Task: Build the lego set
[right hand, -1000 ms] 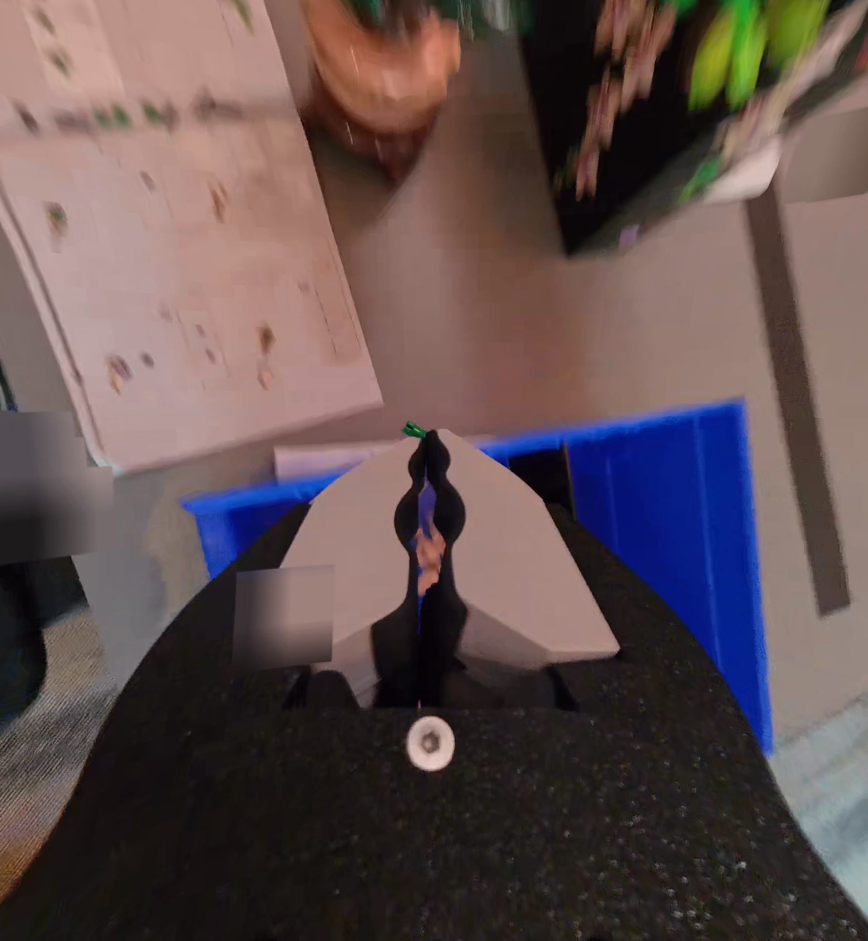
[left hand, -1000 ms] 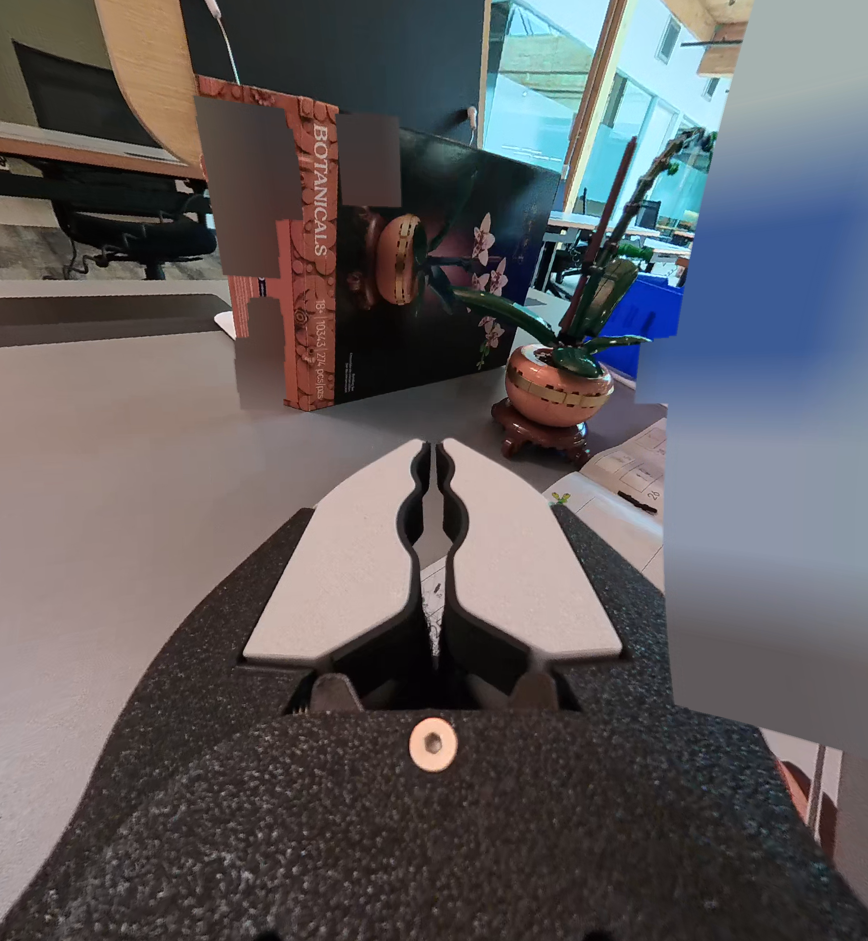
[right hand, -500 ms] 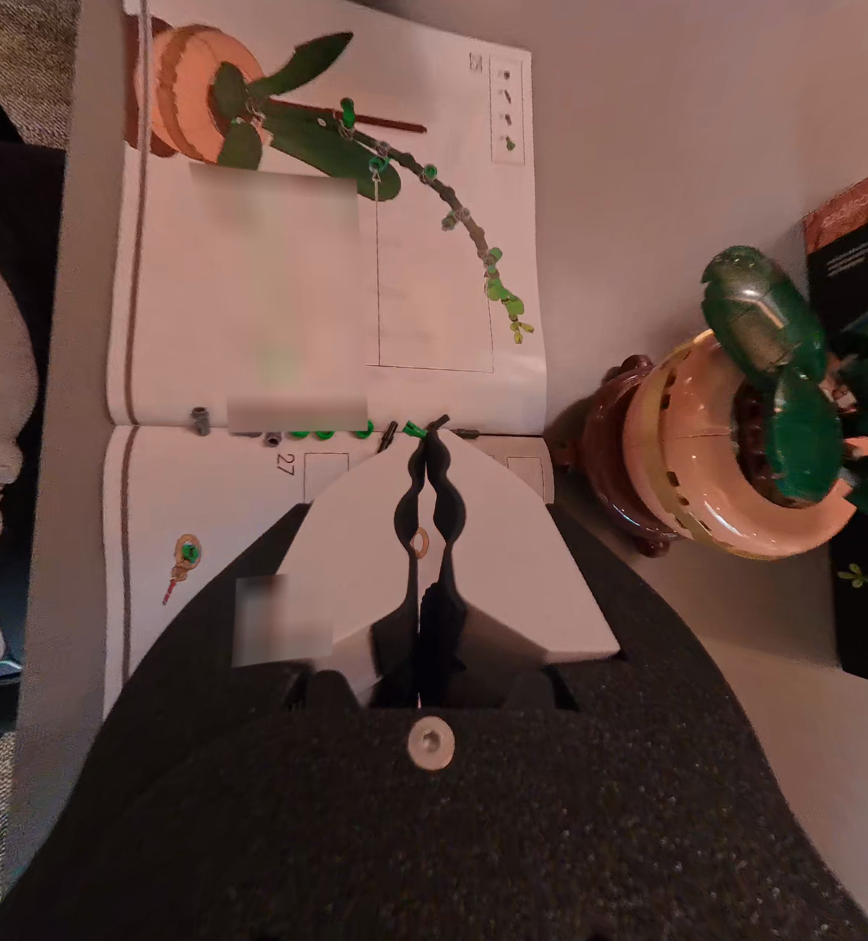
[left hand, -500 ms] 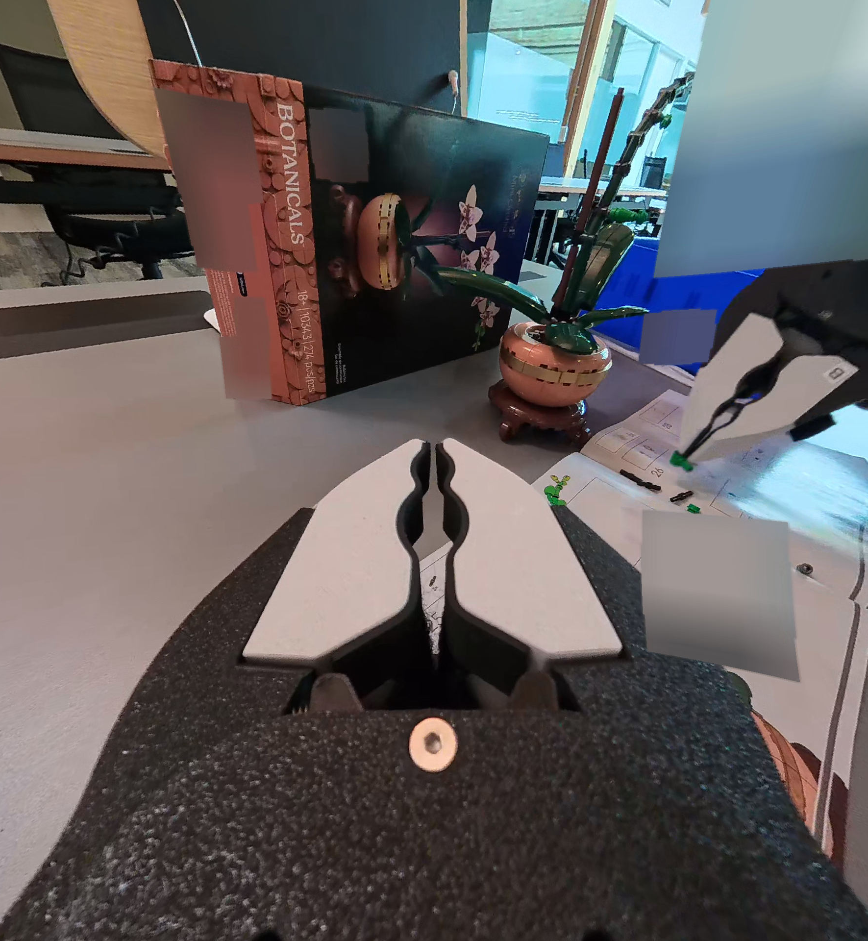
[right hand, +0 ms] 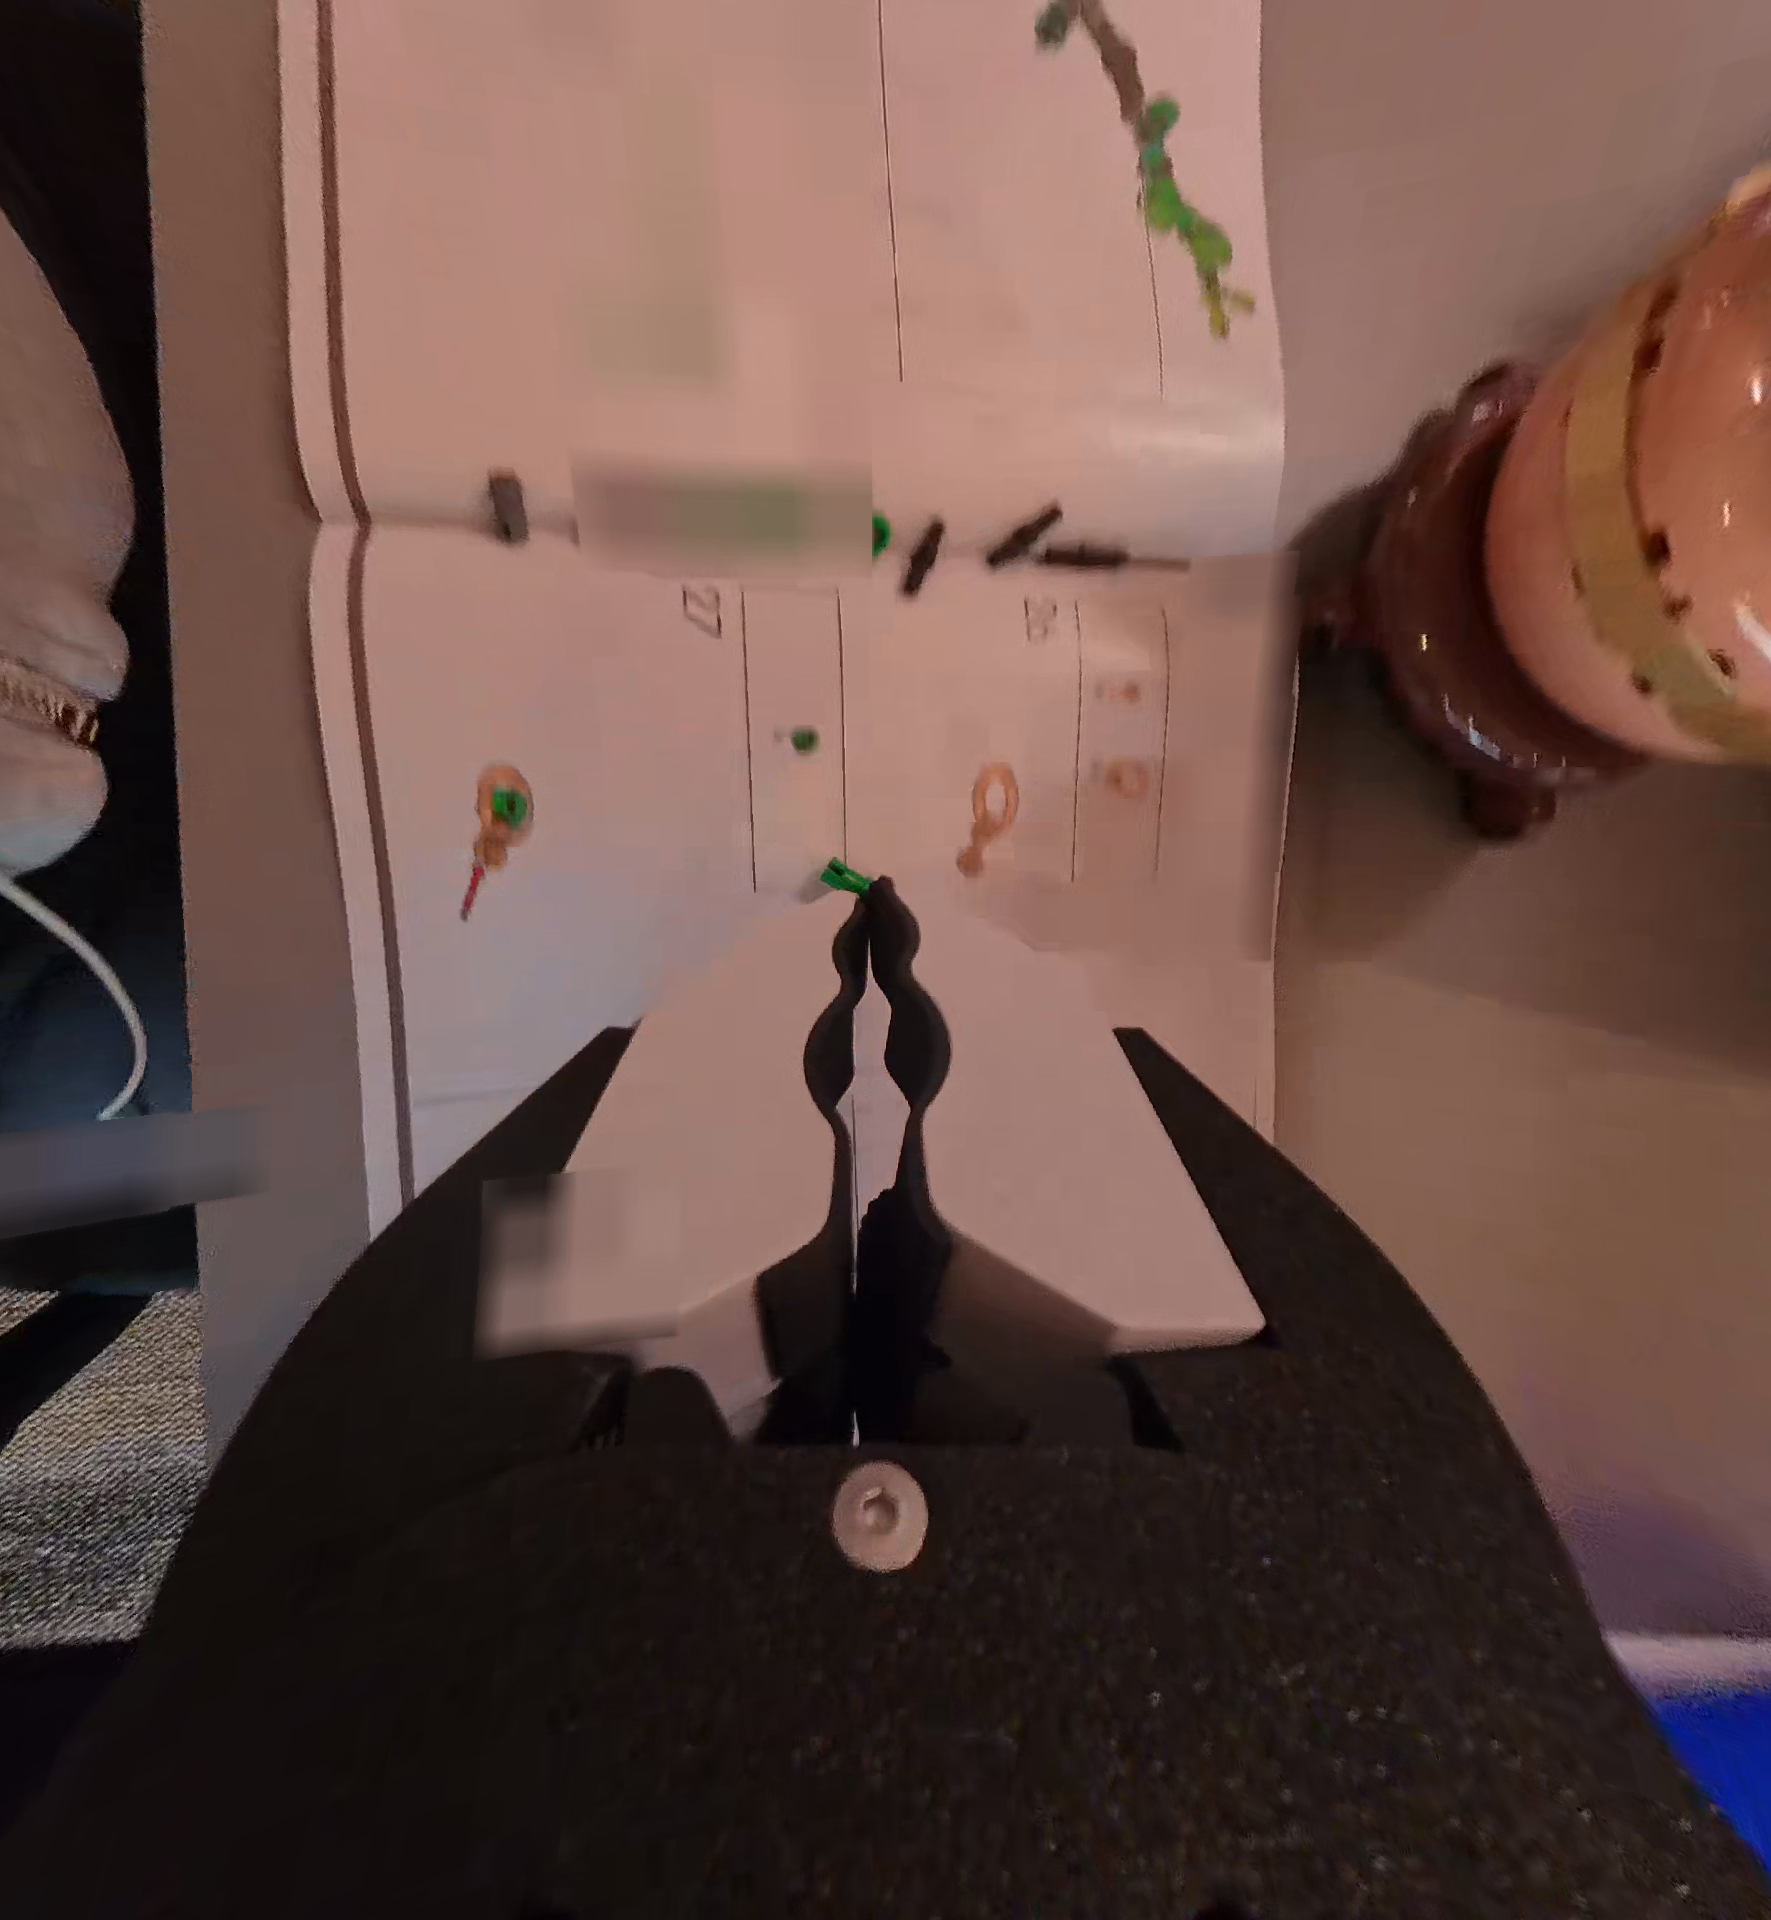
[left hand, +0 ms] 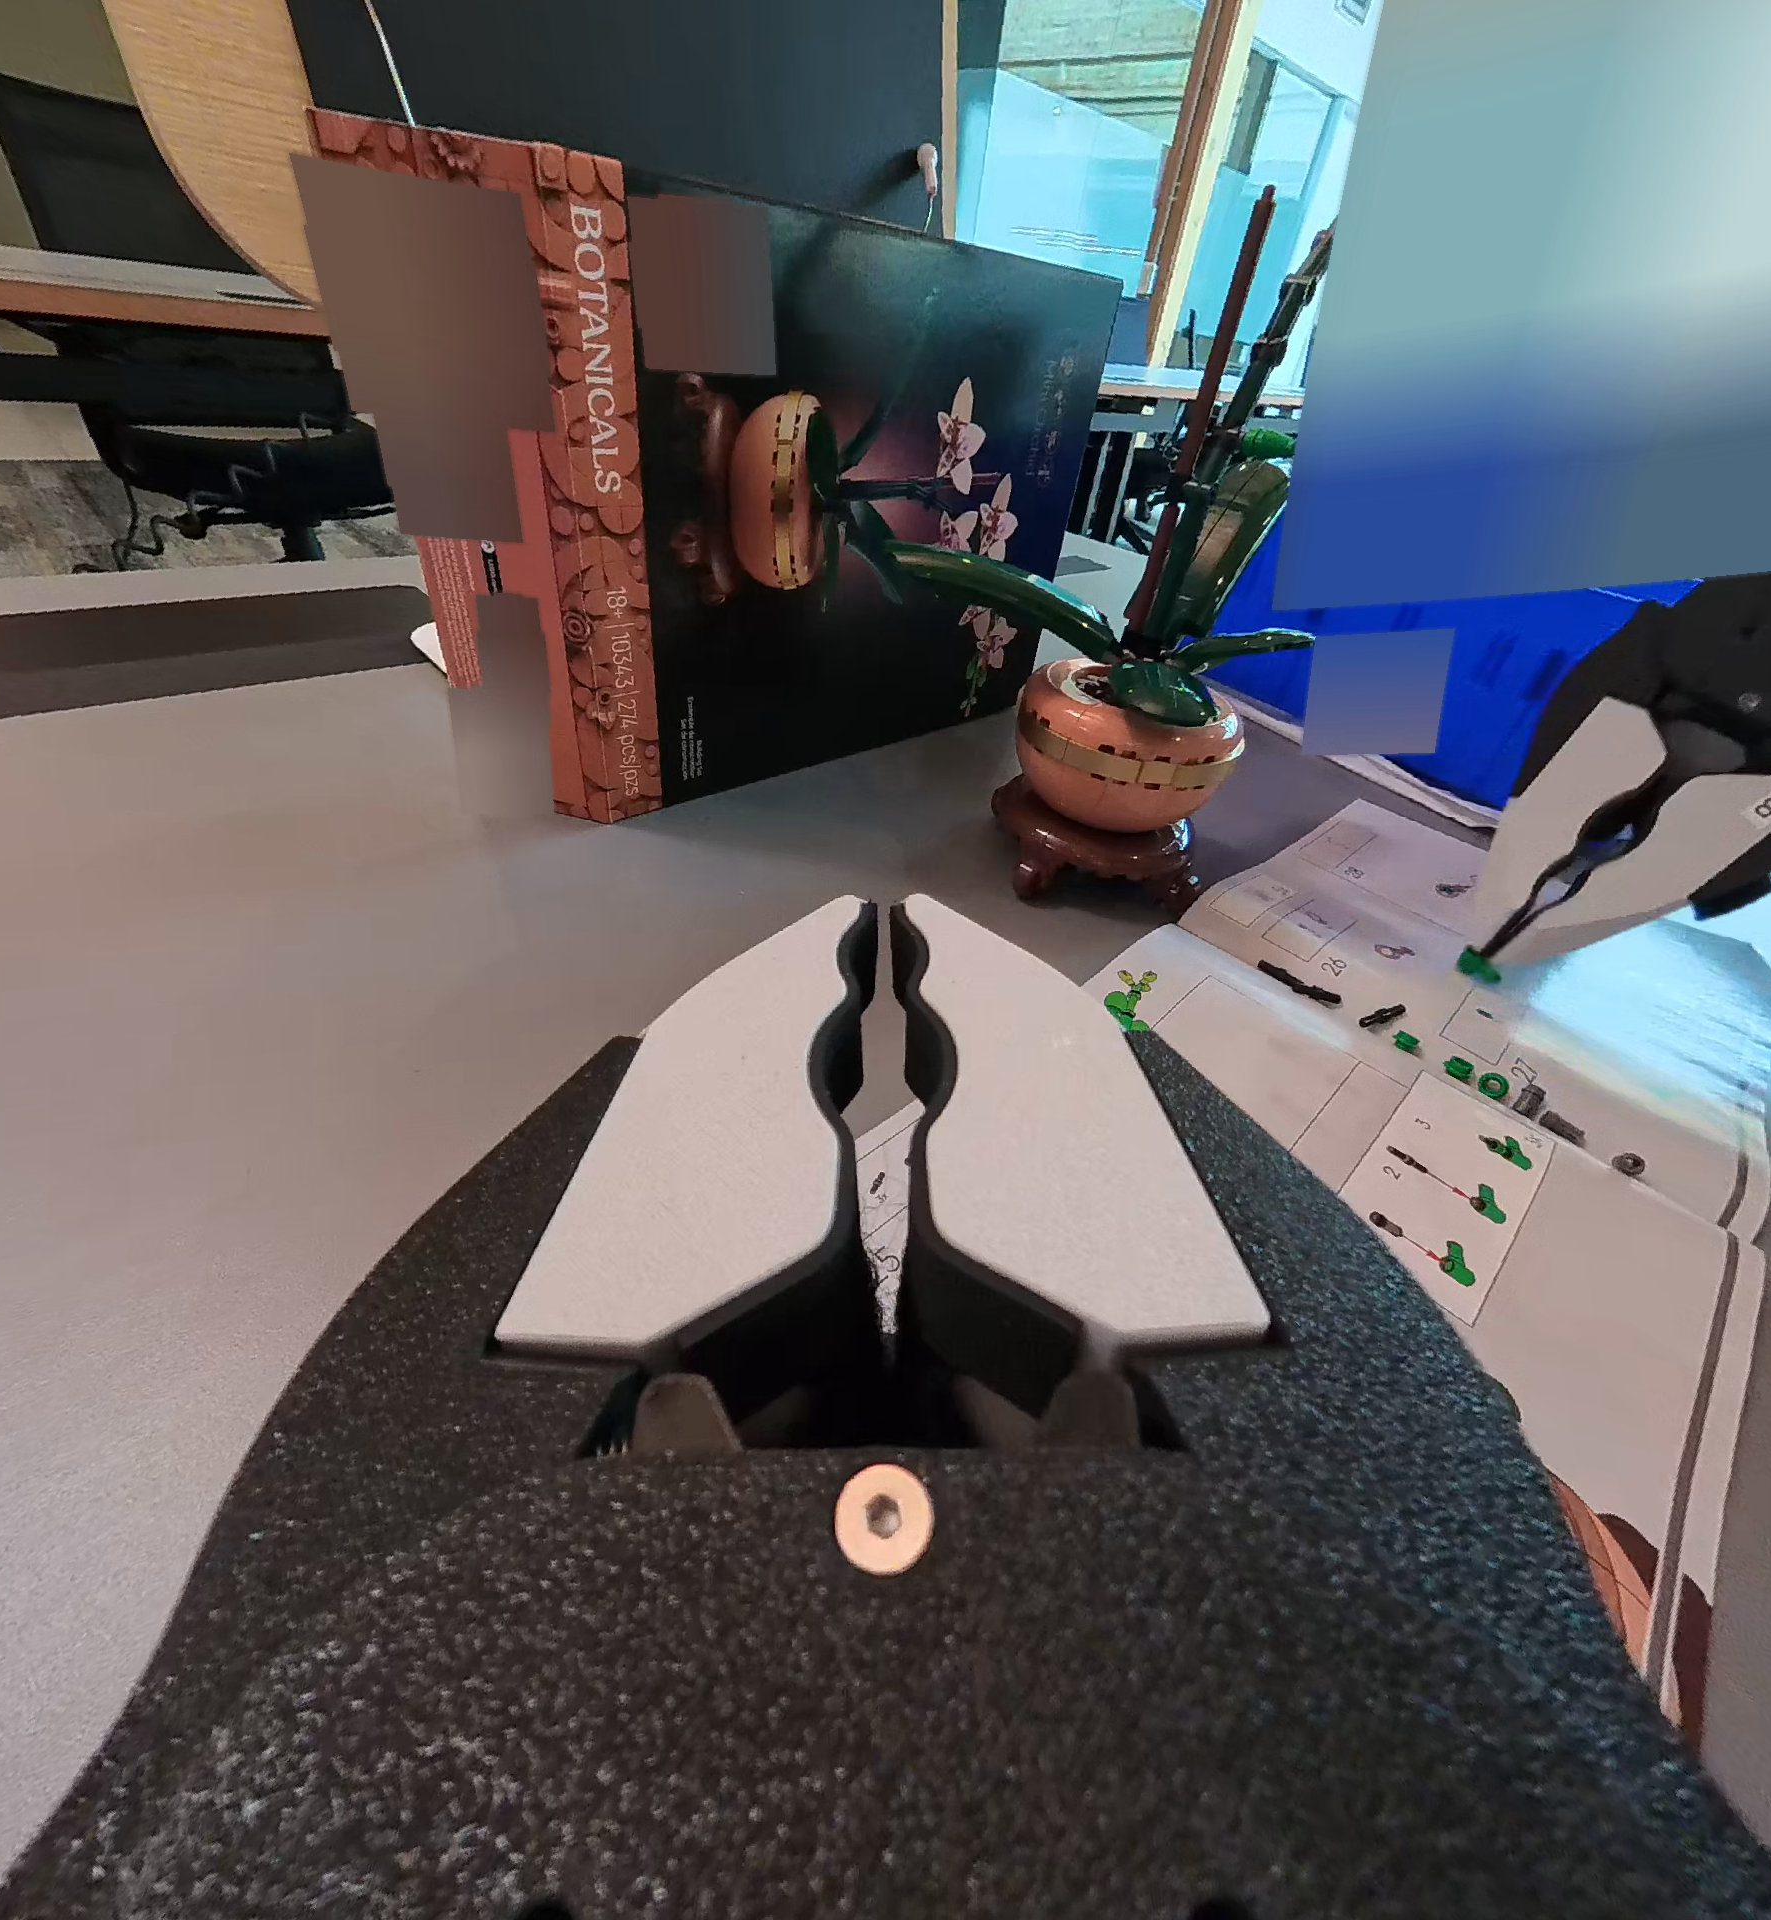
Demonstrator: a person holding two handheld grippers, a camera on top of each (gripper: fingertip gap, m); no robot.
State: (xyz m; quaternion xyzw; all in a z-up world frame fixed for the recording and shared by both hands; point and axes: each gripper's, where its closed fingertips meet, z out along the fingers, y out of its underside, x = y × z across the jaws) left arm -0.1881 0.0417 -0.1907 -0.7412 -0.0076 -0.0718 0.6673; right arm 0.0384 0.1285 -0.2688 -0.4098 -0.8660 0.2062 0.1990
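Grippers: I run two; left gripper (left hand: 883, 914) clenched bare, right gripper (right hand: 873, 891) pinching one green piece (right hand: 846, 881).
Loose pieces: about eight along the booklet (left hand: 1276, 1049) fold.
Pot (left hand: 1130, 743): one, by the booklet's far corner.

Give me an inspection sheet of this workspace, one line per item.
Surface: grey tabletop.
Things: open white instruction booklet; pink brick-built flowerpot on brown stand; tall dark picture box.
Clutter: small green and black loose pieces along the booklet's fold.
Grippers: left tongs nearly shut, bare; right tongs pinch a tiny green piece.
Cables: white cable off the table's edge.
Surroundings: blue bin, office chairs.
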